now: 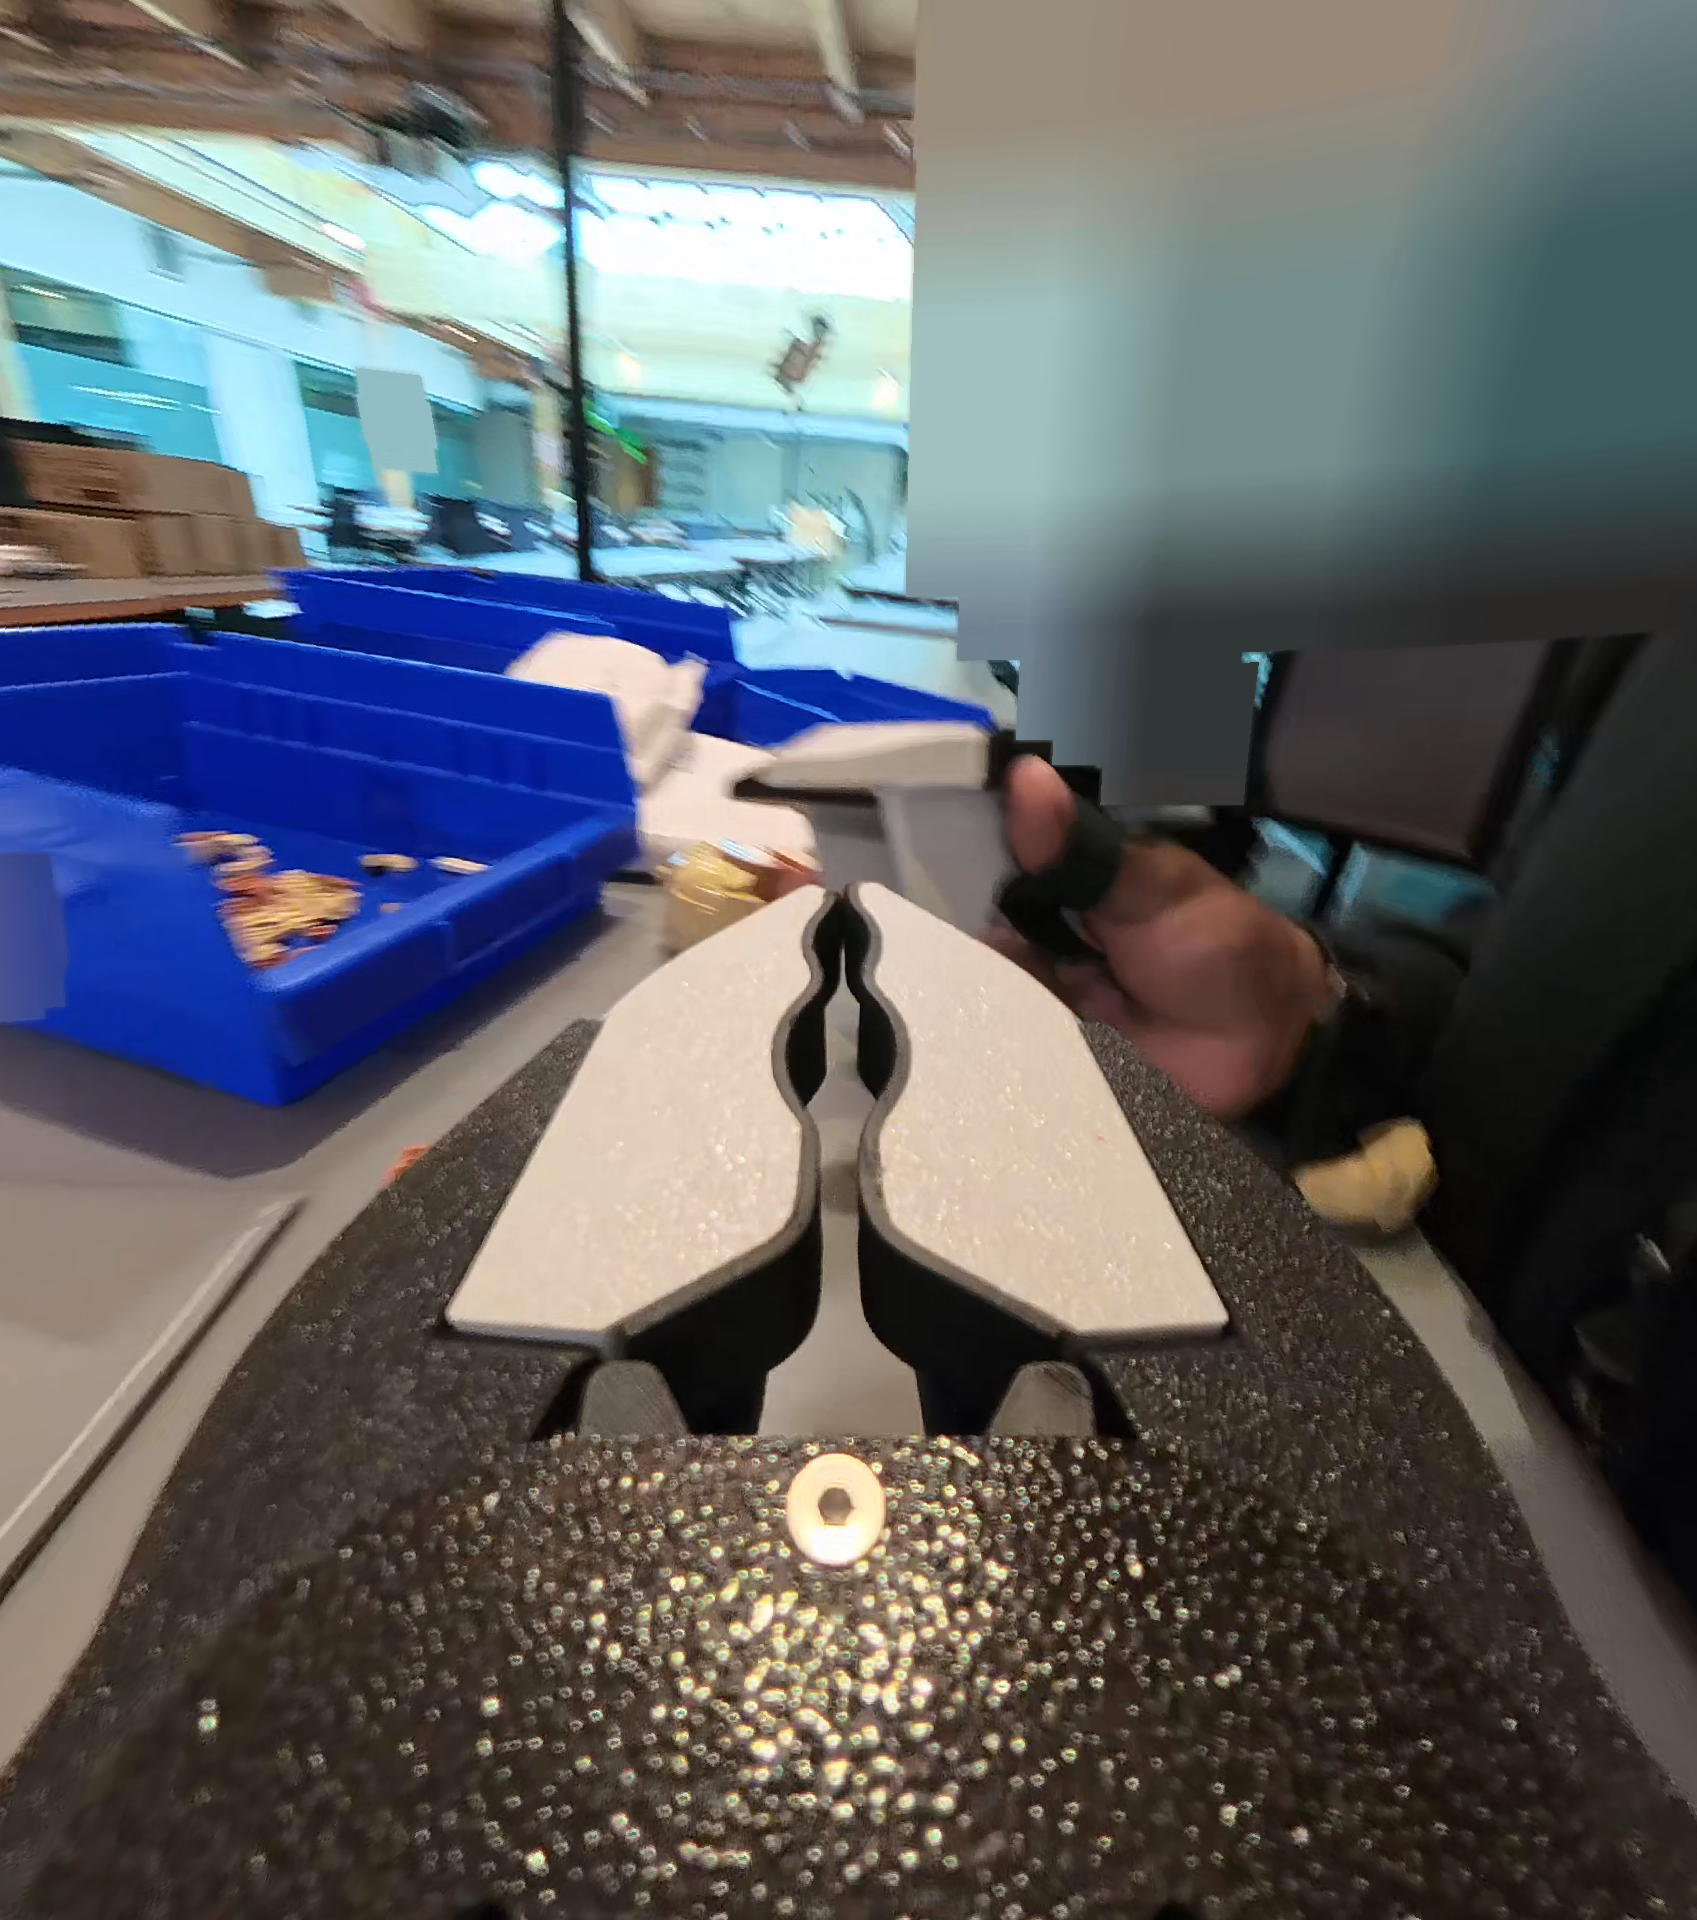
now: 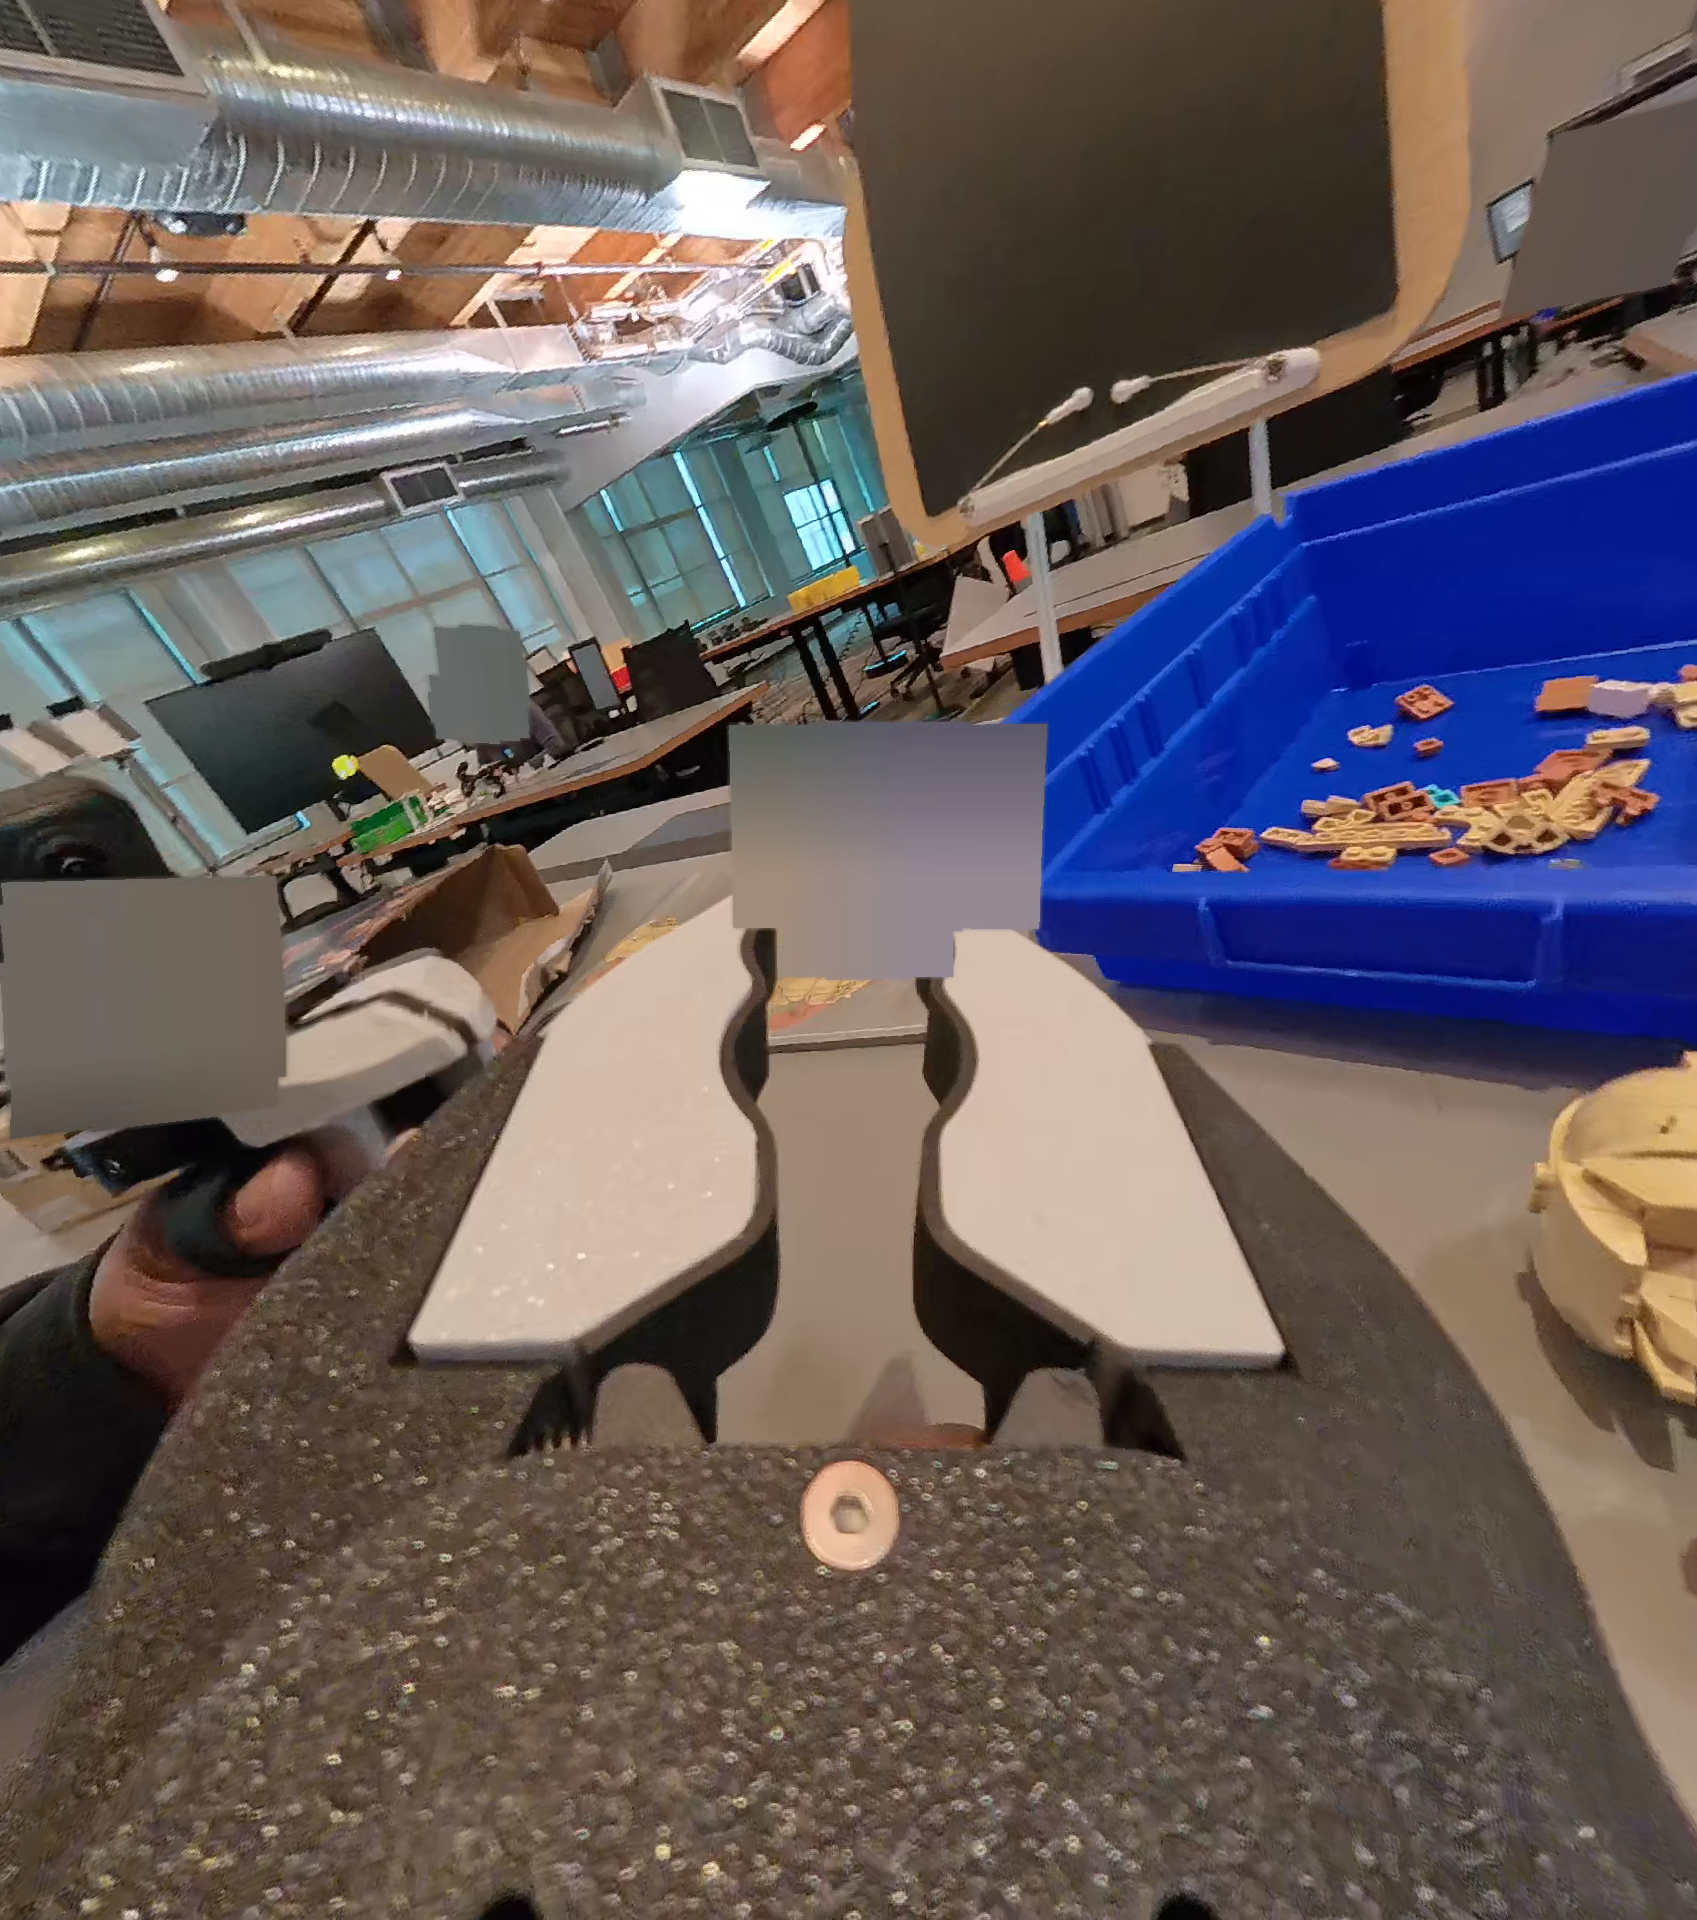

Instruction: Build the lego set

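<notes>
1. Nearest the lens sat each tool's black, pebbly-textured body, with a bright hex screw at its centre.
2. The left gripper [image 1: 842, 902] had its pale grainy fingers pressed tip to tip, gripping nothing. The right gripper [image 2: 849, 966] stood parted with grey tabletop showing through the gap; a mosaic patch hid its tips, but nothing lay between the fingers.
3. Just right of the right gripper rested the tan, rounded, studded Lego model [image 2: 1685, 1236], partly built and out of either tool's grasp.
4. Beyond it, the glossy blue bin [image 2: 1426, 935] held loose tan and reddish-brown bricks [image 2: 1446, 810].
5. Judged step: fetching the next brick. It would go best by approaching one lying apart from the heap, fingers square to its flat sides, since small smooth plates slip.
</notes>
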A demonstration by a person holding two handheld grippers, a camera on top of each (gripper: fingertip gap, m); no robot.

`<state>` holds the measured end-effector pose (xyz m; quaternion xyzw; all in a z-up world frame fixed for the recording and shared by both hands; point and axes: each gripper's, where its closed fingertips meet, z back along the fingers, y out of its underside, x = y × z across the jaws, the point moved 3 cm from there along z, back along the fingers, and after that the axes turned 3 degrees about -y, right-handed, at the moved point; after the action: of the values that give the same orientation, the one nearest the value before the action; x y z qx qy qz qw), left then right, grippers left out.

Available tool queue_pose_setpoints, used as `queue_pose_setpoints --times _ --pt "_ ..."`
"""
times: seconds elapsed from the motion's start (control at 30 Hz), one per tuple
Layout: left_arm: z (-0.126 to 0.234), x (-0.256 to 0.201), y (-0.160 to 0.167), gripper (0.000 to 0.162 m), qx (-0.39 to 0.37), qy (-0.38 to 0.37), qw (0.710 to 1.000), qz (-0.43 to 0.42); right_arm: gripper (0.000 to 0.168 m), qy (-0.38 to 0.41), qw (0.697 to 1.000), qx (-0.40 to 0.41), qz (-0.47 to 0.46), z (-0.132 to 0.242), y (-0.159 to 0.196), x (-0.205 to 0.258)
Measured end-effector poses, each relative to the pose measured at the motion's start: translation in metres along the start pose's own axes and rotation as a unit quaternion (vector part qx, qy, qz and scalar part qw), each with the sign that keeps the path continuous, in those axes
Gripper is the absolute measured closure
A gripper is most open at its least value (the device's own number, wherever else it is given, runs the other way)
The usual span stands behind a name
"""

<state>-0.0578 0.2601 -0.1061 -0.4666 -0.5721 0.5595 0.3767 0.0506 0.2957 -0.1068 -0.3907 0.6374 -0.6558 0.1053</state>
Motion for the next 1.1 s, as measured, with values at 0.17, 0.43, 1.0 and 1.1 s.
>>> queue_pose_setpoints --times 0.17,0.43,1.0,1.1 --pt "-0.012 -0.051 0.026 0.149 0.115 0.143 0.982 -0.045 0.142 -0.060 0.996 0.055 0.040 0.004 -0.006 0.005" --pt "-0.029 -0.129 0.079 0.130 0.277 0.328 0.880 -0.201 0.142 -0.098 0.979 0.162 0.069 0.053 0.017 -0.006" --pt "-0.052 -0.143 0.107 0.147 0.345 0.373 0.826 -0.244 0.143 -0.107 0.976 0.162 0.095 0.082 0.014 -0.005" --pt "-0.054 -0.134 0.096 0.148 0.327 0.326 0.867 -0.187 0.142 -0.110 0.976 0.155 0.107 0.086 0.011 -0.007"
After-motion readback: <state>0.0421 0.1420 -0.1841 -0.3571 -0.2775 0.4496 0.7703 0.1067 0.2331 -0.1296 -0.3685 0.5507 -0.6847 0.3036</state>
